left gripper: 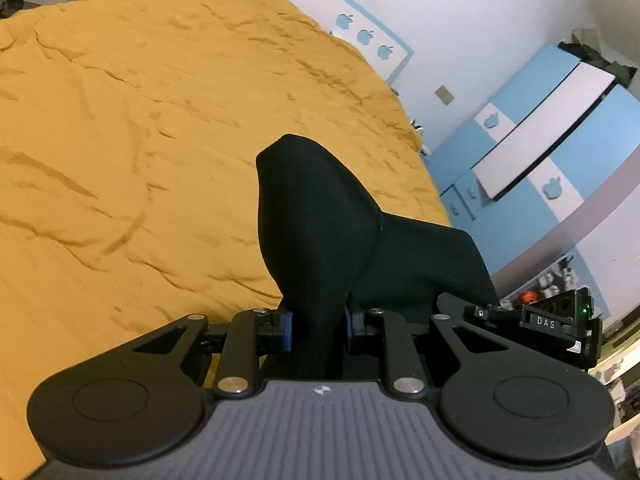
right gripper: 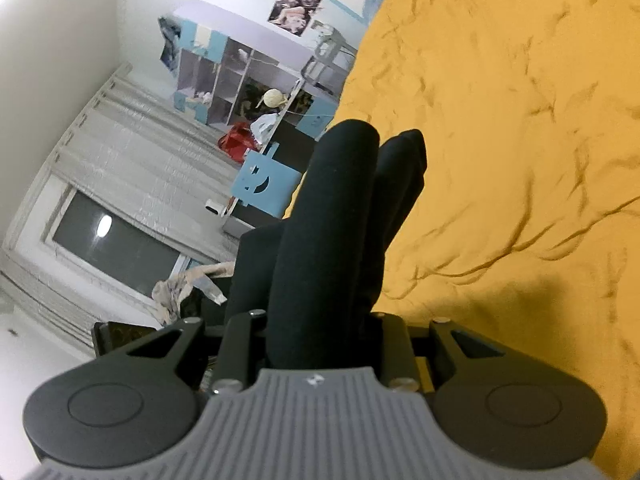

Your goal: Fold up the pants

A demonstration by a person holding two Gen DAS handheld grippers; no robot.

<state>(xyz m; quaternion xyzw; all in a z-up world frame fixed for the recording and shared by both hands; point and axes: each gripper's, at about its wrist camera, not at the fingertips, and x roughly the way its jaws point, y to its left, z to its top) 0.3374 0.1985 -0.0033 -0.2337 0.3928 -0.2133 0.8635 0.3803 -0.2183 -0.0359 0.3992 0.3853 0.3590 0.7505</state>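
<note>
The black pants [left gripper: 320,216] bunch up out of my left gripper [left gripper: 318,328], which is shut on them, its blue pads pressing the cloth from both sides. The cloth hangs above the yellow bedspread [left gripper: 120,140]. In the right wrist view the black pants [right gripper: 336,220] rise in thick folds from my right gripper [right gripper: 320,336], which is shut on them; its fingertips are hidden by the cloth. Both grippers hold the pants lifted off the yellow bedspread [right gripper: 520,120].
A blue-and-white wardrobe [left gripper: 540,152] stands past the bed's right edge, and a headboard [left gripper: 368,36] with apple cut-outs lies at the far end. In the right wrist view a shelf unit [right gripper: 240,72], a blue chair [right gripper: 264,184] and a window [right gripper: 112,240] lie beyond the bed's left edge.
</note>
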